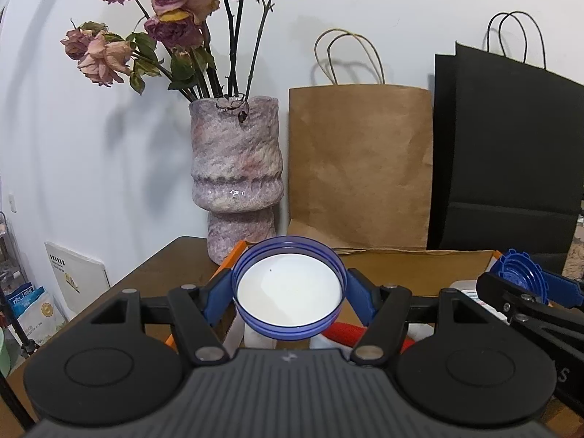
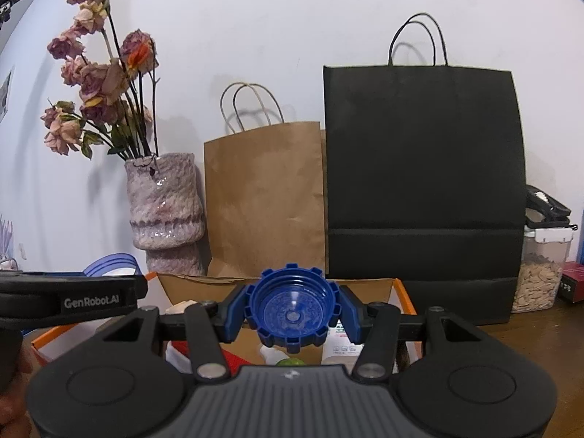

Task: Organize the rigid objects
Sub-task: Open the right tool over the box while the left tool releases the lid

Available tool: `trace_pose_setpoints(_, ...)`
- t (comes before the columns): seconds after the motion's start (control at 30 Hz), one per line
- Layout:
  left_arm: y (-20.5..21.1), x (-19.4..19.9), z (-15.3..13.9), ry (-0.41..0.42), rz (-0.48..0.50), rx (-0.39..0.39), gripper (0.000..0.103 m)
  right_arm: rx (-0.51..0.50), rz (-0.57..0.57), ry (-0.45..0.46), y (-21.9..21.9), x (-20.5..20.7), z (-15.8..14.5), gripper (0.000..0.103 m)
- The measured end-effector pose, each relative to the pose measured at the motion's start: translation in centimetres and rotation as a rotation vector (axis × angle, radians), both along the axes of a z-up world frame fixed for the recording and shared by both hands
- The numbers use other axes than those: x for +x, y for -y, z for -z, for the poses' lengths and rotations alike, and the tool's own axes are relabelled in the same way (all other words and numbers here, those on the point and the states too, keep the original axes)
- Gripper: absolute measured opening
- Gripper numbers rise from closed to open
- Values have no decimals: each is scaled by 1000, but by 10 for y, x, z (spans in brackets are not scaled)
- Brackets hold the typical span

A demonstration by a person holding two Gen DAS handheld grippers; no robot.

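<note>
Left hand-held gripper: pinching a wide lid, white inside. Right hand-held gripper: pinching a notched blue cap above an open box.

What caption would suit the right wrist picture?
Right tongs grip a notched blue cap above an open cardboard box, paper bags behind.

Black left gripper and right gripper, blue jaws, silver screws.
</note>
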State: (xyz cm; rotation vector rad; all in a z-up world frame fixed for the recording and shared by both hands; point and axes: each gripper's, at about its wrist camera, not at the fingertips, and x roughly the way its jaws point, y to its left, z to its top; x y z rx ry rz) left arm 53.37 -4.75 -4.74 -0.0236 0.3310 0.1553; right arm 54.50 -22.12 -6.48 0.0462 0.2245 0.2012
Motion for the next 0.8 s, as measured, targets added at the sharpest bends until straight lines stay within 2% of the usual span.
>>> trace_pose_setpoints(0.37, -5, 16, 10, -35, 2, 18, 69, -5, -6, -62, 1, 16, 7, 52)
trace_pose_setpoints(0.4, -6, 16, 10, -36, 2, 18, 70, -6, -3, -70, 2, 17, 8, 56)
trace_pose_setpoints(0.47, -7, 15, 10, -29, -1, 15, 88, -10, 8, -79, 3, 17, 10, 73)
trace_pose_setpoints(0.5, -7, 14, 9, -21, -5, 15, 93, -6, 14, -77, 4, 16, 10, 90)
trace_pose_setpoints(0.53, -7, 13, 8, -13, -10, 18, 102, -3, 22, -68, 5, 14, 10, 99)
trace_pose_setpoints(0.6, -8, 11, 7, 2, -19, 21, 103, -1, 36, -49, 7, 11, 9, 103)
trace_pose_setpoints(0.8, -9, 11, 5, 0, -17, 18, 103, -7, 39, -41, 7, 10, 9, 103)
